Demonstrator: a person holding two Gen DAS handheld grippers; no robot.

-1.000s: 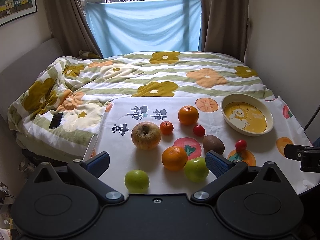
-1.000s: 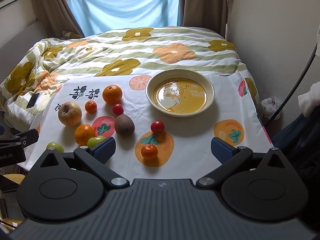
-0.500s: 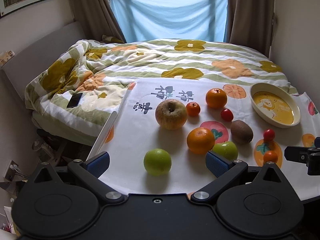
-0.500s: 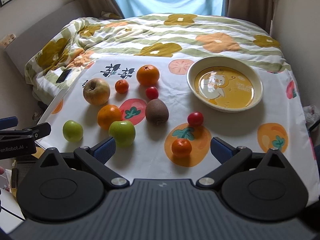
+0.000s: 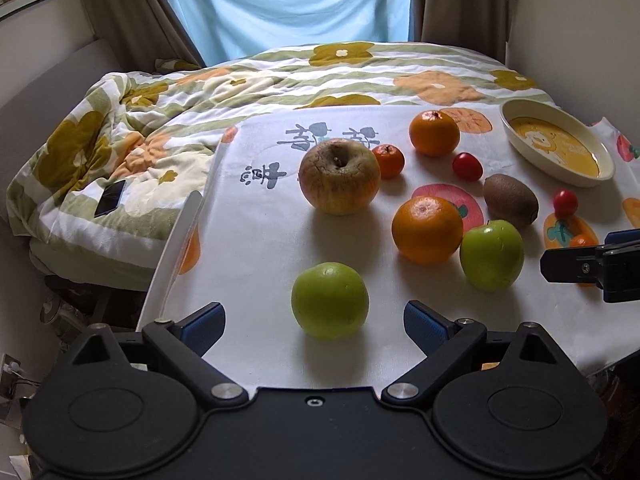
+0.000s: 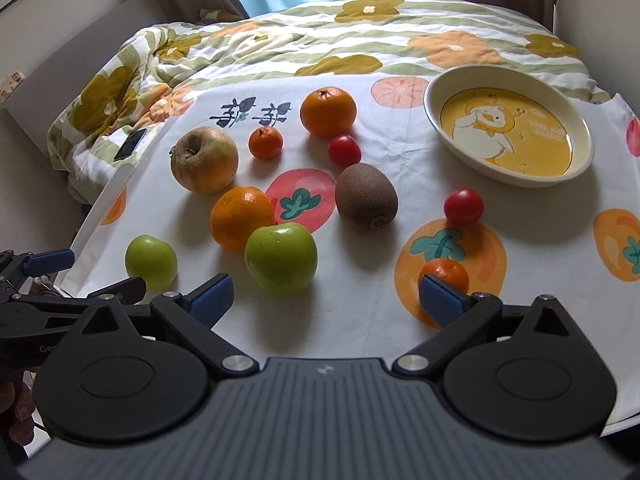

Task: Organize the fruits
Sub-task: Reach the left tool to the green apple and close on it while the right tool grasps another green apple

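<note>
- Left gripper (image 5: 314, 322): our jaws stand apart and have just been narrowing a little; nothing is clamped. The near green apple (image 5: 329, 300) sits on the cloth just ahead of the blue pads, roughly midway between them, untouched.
- Right gripper (image 6: 326, 294): jaws wide apart, empty. The small tangerine (image 6: 445, 274) lies at its right fingertip; the second green apple (image 6: 281, 258) lies just ahead of its left one.
- Fruit, loose on the printed cloth (image 5: 256, 240) over the tabletop: big russet apple (image 5: 339, 176) toward the far left; two oranges, a kiwi (image 6: 366, 196) and two cherry tomatoes through the middle.
- Plate (image 6: 576, 148): empty, near the far right corner, presumably where we are to gather the fruit.
- Pose: both tools tilt steeply down at the near edge, side by side; the right one's finger shows at the right of the left wrist view.
- Risk: round fruit on soft cloth may roll if one pad reaches it first; the near green apple could go off the near edge.
- Risk: the second green apple touches an orange (image 6: 242, 218); we may nudge both.
- Risk: the two tools are close and could collide.
</note>
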